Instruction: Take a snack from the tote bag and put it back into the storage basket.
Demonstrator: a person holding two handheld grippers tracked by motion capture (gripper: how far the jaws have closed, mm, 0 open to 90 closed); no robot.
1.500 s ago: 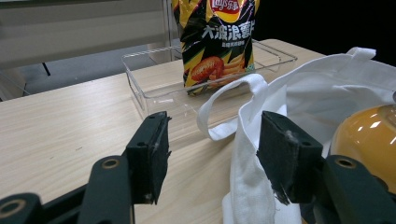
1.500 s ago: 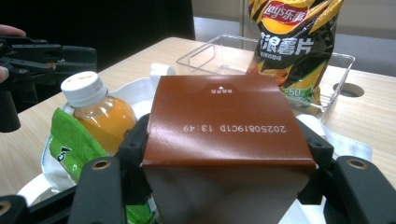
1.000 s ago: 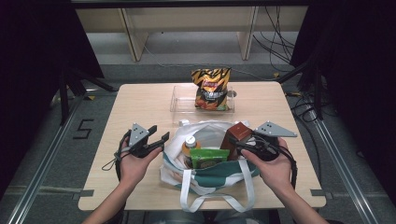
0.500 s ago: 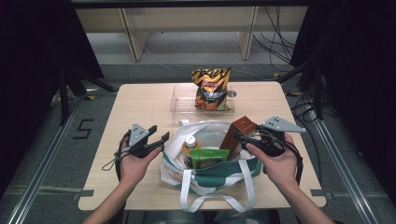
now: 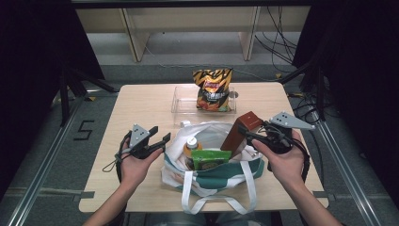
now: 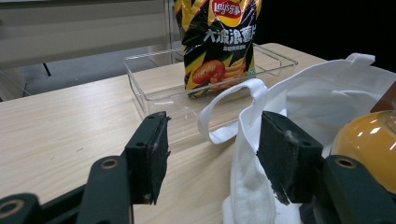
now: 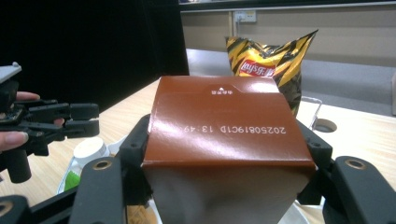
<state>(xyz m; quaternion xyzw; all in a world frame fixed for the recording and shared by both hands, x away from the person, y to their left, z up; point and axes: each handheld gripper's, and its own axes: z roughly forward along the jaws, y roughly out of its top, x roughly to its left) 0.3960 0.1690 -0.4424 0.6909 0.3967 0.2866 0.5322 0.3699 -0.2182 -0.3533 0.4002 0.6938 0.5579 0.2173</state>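
My right gripper (image 5: 250,137) is shut on a brown carton (image 5: 241,129), which it holds tilted above the right side of a white and green tote bag (image 5: 211,172). In the right gripper view the brown carton (image 7: 224,126) sits between both jaws, its printed date upside down. My left gripper (image 5: 159,133) stands open at the bag's left edge. In the left gripper view the tote bag's (image 6: 322,93) white rim and handle lie between the open jaws, close to the right pad (image 6: 285,158), and are not pinched. An orange bottle (image 5: 190,145) and a green packet (image 5: 207,159) sit in the bag.
A striped chips bag (image 5: 212,89) stands in a clear plastic tray (image 5: 181,101) at the back of the wooden table (image 5: 141,103). The bag's handles hang over the table's front edge. Dark frames and cables flank the table.
My right gripper has lifted the brown carton up and a little to the right, farther out of the bag. The left gripper has stayed where it was.
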